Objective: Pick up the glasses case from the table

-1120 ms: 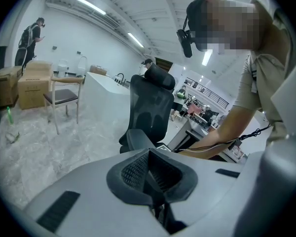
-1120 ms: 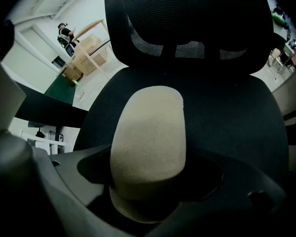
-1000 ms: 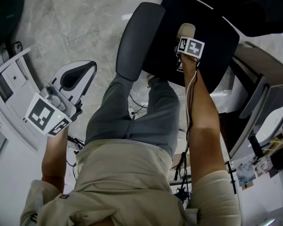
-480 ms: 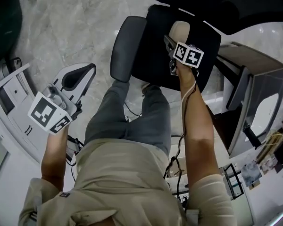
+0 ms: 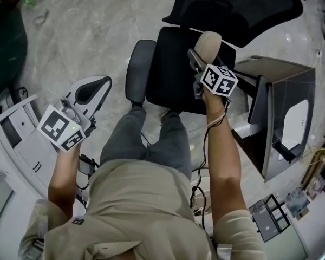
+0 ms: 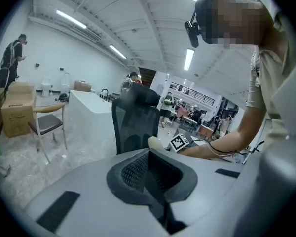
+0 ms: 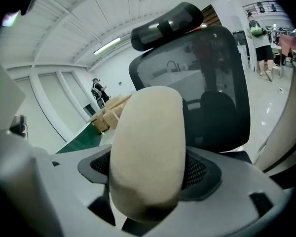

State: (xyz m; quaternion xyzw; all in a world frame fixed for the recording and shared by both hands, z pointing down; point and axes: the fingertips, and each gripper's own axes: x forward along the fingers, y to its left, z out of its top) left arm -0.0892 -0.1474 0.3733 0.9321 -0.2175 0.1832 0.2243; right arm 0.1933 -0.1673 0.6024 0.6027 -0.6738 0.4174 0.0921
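Right gripper view: right gripper (image 7: pixel 149 194), jaws clamped across the beige glasses case (image 7: pixel 147 147), which is off the table, above the black office chair (image 7: pixel 209 88). Probably light, stiff-shelled, slightly slippery; a mid-body hold suits it. Left gripper (image 6: pixel 155 179): jaws together, empty.

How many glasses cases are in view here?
1: the beige glasses case, held between the jaws of the right gripper above the seat of the black office chair. Others may be hidden.

open office: mesh chair (image 5: pixel 173 69), white counter (image 6: pixel 89 117)
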